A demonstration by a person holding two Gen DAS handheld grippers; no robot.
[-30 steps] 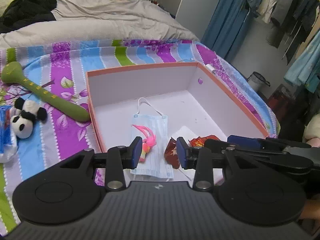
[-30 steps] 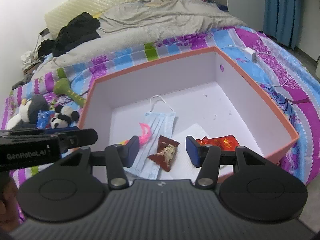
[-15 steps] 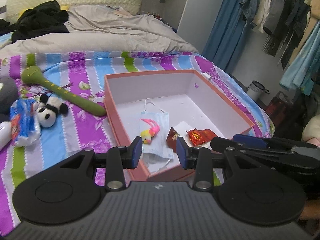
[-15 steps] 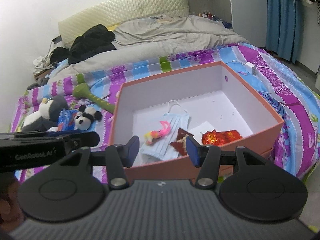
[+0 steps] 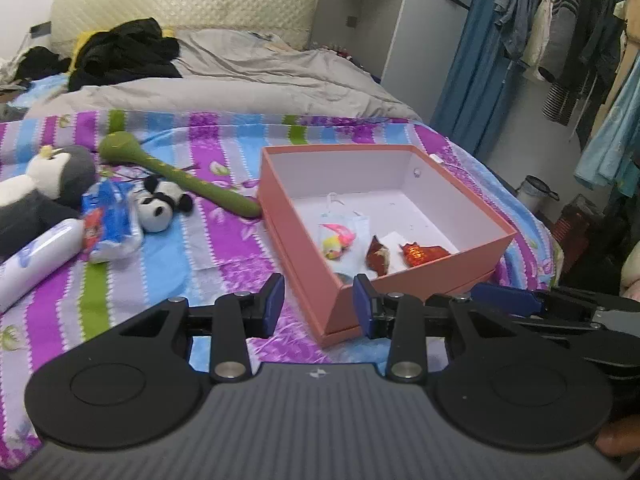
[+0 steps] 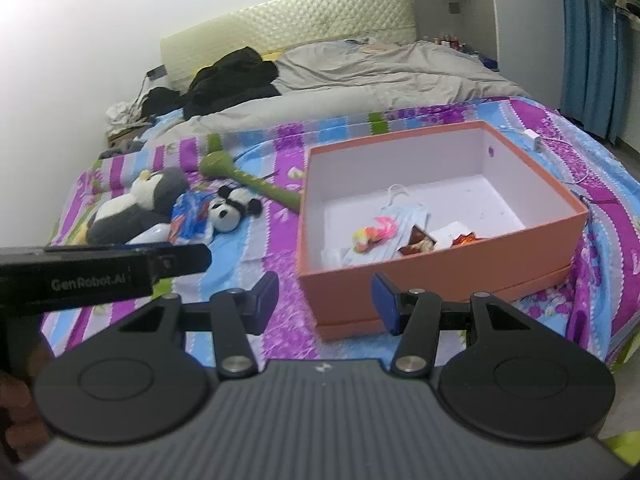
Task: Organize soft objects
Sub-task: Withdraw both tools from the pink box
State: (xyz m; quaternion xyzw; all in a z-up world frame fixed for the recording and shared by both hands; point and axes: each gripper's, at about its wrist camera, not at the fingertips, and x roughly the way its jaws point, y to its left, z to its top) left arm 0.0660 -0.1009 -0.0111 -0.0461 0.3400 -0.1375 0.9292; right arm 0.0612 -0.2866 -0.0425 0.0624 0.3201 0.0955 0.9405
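An orange box (image 5: pixel 304 256) (image 6: pixel 440 284) sits on the striped bedspread. Inside lie a blue face mask (image 6: pixel 404 220), a pink and yellow toy (image 5: pixel 336 240) (image 6: pixel 372 234), a brown snack packet (image 5: pixel 379 256) and a red packet (image 5: pixel 424 252). Left of the box lie a small panda plush (image 5: pixel 160 204) (image 6: pixel 230 210), a grey penguin plush (image 5: pixel 48 176) (image 6: pixel 136 204), a green soft stick (image 5: pixel 180 176) (image 6: pixel 248 180) and a blue tissue pack (image 5: pixel 110 220). My left gripper (image 5: pixel 318 306) is open and empty, in front of the box's near corner. My right gripper (image 6: pixel 325 300) is open and empty, before the box's front wall.
A white bottle (image 5: pixel 36 260) lies at the far left. A grey duvet (image 5: pixel 240 80) and black clothes (image 5: pixel 124 52) cover the far half of the bed. Hanging clothes (image 5: pixel 580 40) and a bin (image 5: pixel 534 192) stand to the right of the bed.
Both grippers have pulled back and up from over the box. The box now lies farther away, and the plush toys at the left have come into view. Both stay open.
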